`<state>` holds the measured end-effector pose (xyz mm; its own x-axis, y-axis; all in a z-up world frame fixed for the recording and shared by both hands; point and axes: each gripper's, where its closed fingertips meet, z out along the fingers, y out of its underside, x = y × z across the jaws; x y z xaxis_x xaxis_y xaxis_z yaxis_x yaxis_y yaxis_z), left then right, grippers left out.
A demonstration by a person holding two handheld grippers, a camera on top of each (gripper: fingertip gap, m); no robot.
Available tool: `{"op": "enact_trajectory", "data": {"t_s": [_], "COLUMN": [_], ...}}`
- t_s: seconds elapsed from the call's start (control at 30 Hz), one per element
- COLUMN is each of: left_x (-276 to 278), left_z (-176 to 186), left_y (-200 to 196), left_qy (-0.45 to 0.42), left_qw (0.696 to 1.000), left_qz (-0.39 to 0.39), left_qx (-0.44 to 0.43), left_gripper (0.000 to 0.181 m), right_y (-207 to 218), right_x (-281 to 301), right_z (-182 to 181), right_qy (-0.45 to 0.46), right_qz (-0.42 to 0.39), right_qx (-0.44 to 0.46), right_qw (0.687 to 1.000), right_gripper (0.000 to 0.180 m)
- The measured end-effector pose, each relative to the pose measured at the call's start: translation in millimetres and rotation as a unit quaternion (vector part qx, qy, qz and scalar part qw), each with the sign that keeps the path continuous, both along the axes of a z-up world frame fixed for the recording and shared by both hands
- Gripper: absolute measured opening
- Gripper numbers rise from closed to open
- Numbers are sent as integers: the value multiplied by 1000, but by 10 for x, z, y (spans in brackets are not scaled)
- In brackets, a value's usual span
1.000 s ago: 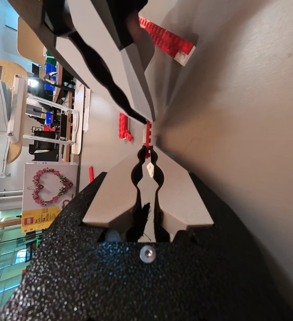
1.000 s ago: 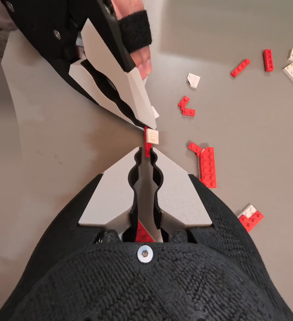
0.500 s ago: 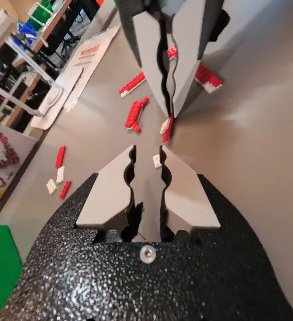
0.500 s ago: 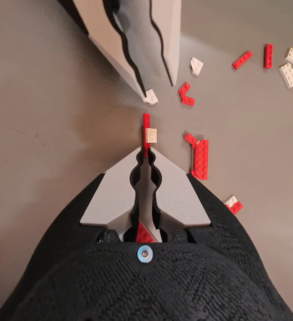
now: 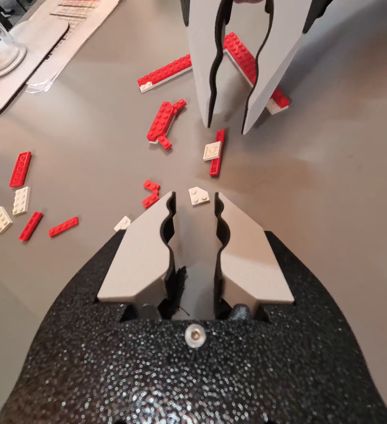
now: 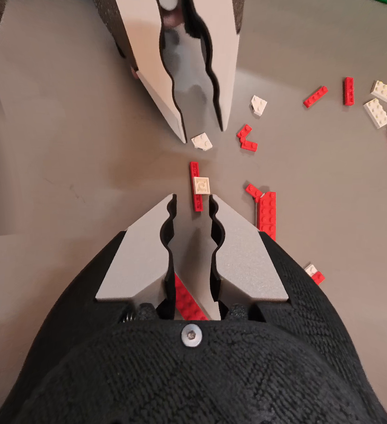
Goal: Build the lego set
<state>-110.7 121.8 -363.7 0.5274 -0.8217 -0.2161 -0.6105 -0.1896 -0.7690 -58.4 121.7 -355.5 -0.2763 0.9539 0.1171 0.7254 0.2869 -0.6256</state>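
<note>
Tabletop (image 5: 325, 206) is plain grey-tan and matte, with loose bricks scattered over it. From my left wrist view, a white flat stand base (image 5: 2, 62) and a printed sheet (image 5: 73, 27) sit at the far edge; the room beyond is too cropped to make out.

Landmark: the thin red strip (image 6: 196, 187) with one white square plate (image 6: 201, 185) stuck on its middle, lying flat on the table. My right gripper (image 6: 192, 195) has its fingers spread with nothing between them, tips just short of the strip's near end. My left gripper (image 5: 194, 193) is also spread and empty, at the strip's other end, with one white corner-cut plate (image 5: 198, 196) lying between its tips.

Off to the strip's side I count two white 2x3 bricks (image 6: 376, 112), two loose thin red strips (image 6: 315, 96), one second white corner-cut plate (image 6: 258, 104) and one wider red plate (image 5: 20, 169).
</note>
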Motion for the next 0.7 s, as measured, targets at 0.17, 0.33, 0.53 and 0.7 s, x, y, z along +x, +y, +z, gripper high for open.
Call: {"op": "enact_trajectory", "data": {"t_s": [0.17, 0.33, 0.53, 0.7], "left_x": [23, 22, 26, 40], "left_z": [-26, -49, -69, -33], "left_y": [-9, -11, -22, -14], "left_qy": [-6, -11, -30, -10], "left_qw": [1000, 999, 997, 1000], "left_qz": [-1, 7, 14, -1], "left_qx": [-20, -43, -77, -29], "left_gripper": [24, 19, 14, 14], "right_y": [-21, -45, -72, -38], "right_x": [-31, -59, -76, -92], "right_z": [39, 35, 48, 103], "right_qy": [16, 25, 36, 54], "right_qz": [1, -4, -9, -13], "right_qx": [-13, -41, -83, -80], "right_qw": [1000, 999, 996, 995], "right_gripper": [26, 25, 25, 24]}}
